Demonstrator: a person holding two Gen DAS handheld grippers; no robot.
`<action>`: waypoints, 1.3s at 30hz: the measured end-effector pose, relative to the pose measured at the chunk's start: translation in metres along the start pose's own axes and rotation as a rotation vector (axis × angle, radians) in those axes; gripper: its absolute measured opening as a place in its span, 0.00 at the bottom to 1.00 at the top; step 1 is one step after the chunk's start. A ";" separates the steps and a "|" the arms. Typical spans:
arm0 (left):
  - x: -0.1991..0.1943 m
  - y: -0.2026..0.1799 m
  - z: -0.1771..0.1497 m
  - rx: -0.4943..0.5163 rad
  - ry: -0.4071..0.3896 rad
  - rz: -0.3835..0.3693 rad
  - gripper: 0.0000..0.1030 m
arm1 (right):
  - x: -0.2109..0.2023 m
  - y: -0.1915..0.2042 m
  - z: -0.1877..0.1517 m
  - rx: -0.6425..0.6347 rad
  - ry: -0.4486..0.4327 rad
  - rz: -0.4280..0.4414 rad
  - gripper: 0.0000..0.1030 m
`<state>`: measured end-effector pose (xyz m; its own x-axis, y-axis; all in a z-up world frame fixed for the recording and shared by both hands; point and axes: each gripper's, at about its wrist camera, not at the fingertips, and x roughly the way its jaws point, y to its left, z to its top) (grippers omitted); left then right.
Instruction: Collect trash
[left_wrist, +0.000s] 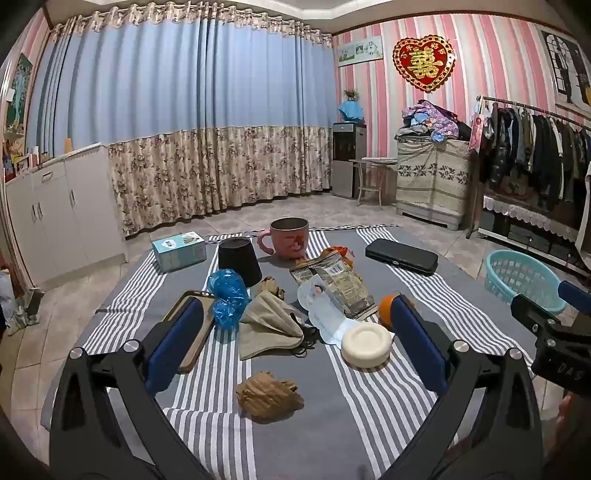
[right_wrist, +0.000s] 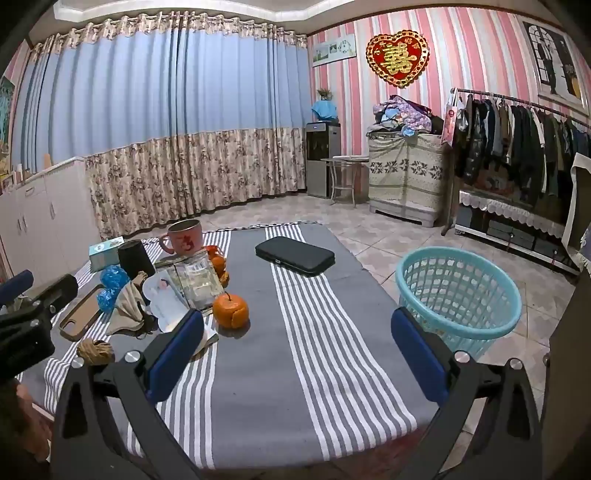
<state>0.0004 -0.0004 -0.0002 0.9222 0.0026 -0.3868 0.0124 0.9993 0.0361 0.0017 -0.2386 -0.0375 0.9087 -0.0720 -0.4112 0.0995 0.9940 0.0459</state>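
jaws: both grippers' wide apart, empty | trash: crumpled brown paper (left_wrist: 269, 396), ridged, lying on striped worktop (left_wrist: 369, 413) | basket (right_wrist: 458, 291): turquoise, on floor beside worktop

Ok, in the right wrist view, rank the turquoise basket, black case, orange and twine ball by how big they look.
Largest to smallest as they look:
1. turquoise basket
2. black case
3. orange
4. twine ball, close to the orange, so that pair is unsure.
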 end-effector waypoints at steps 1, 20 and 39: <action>0.000 0.000 0.000 -0.001 -0.001 0.001 0.95 | 0.000 0.000 0.000 0.000 -0.002 -0.001 0.96; 0.001 0.009 0.001 0.004 -0.019 0.006 0.95 | 0.001 0.002 -0.003 -0.009 -0.008 0.011 0.96; -0.003 0.009 -0.002 0.001 -0.011 0.014 0.95 | 0.001 0.003 -0.004 -0.007 -0.012 0.010 0.96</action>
<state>-0.0026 0.0082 -0.0009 0.9265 0.0166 -0.3760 -0.0004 0.9991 0.0430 0.0017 -0.2353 -0.0411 0.9143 -0.0628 -0.4002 0.0876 0.9952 0.0439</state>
